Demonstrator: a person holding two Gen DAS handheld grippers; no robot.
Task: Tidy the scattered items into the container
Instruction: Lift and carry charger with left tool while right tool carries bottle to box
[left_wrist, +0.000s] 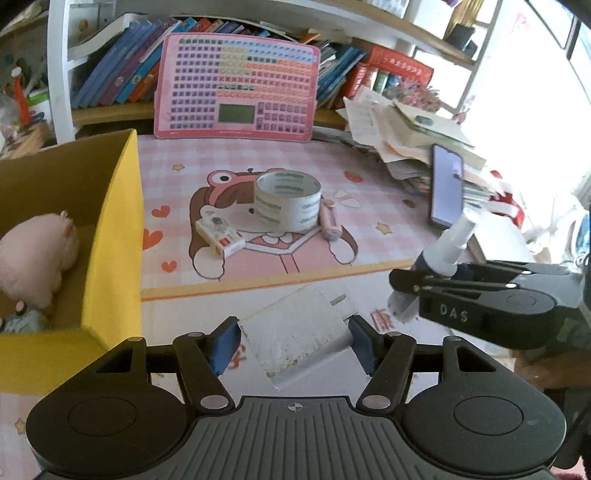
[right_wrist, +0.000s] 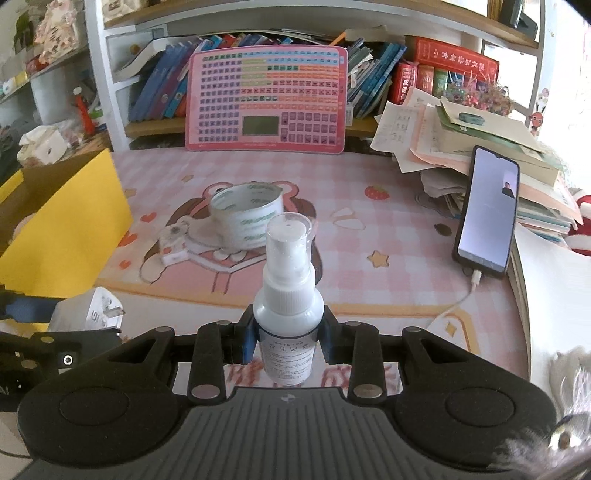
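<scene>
My left gripper (left_wrist: 293, 341) is shut on a white plug adapter (left_wrist: 295, 332), held above the desk just right of the yellow cardboard box (left_wrist: 114, 236). My right gripper (right_wrist: 288, 334) is shut on a white spray bottle (right_wrist: 288, 295), held upright; it also shows in the left wrist view (left_wrist: 448, 243). A pink plush (left_wrist: 37, 258) lies inside the box. On the pink mat lie a roll of clear tape (left_wrist: 287, 201), a small white carton (left_wrist: 219, 236) and a pink tube (left_wrist: 328, 219).
A phone (right_wrist: 487, 210) leans on a pile of papers and books (right_wrist: 461, 140) at the right, with a charging cable (right_wrist: 461, 295). A pink keyboard board (right_wrist: 267, 99) stands against the bookshelf (right_wrist: 369, 77) at the back.
</scene>
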